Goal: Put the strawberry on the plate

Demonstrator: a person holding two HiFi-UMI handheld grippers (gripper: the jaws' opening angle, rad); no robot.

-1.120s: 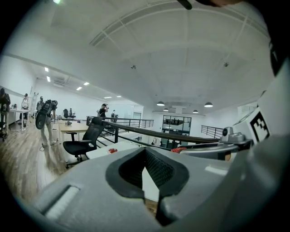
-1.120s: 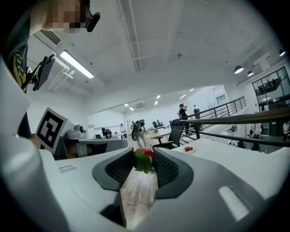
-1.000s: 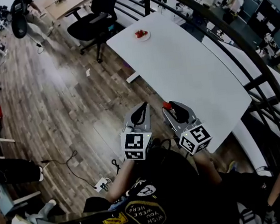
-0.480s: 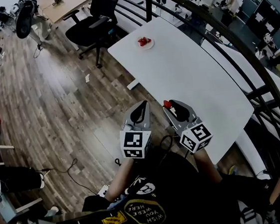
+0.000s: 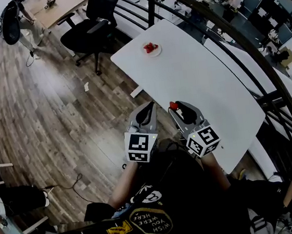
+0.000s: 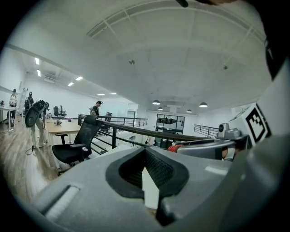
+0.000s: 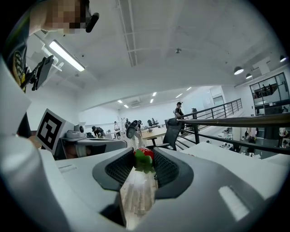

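A red strawberry (image 5: pixel 173 105) with green leaves (image 7: pixel 144 159) sits between the pads of my right gripper (image 5: pixel 176 108), which is shut on it over the near edge of the white table (image 5: pixel 199 76). A small white plate (image 5: pixel 157 50) with red strawberries on it stands at the table's far end, well away from both grippers. My left gripper (image 5: pixel 147 108) hangs beside the right one over the wooden floor, off the table's left edge. Its jaws are shut with nothing between them (image 6: pixel 145 152).
A black office chair (image 5: pixel 90 20) stands by the table's far left corner. A dark railing (image 5: pixel 219 27) runs along the table's right side. Wooden floor (image 5: pixel 56 108) lies to the left, with a cable (image 5: pixel 71 172) on it and people at desks farther back.
The table and plate have drifted lower and closer in the head view. Both grippers keep their places side by side, the strawberry still held in the right one.
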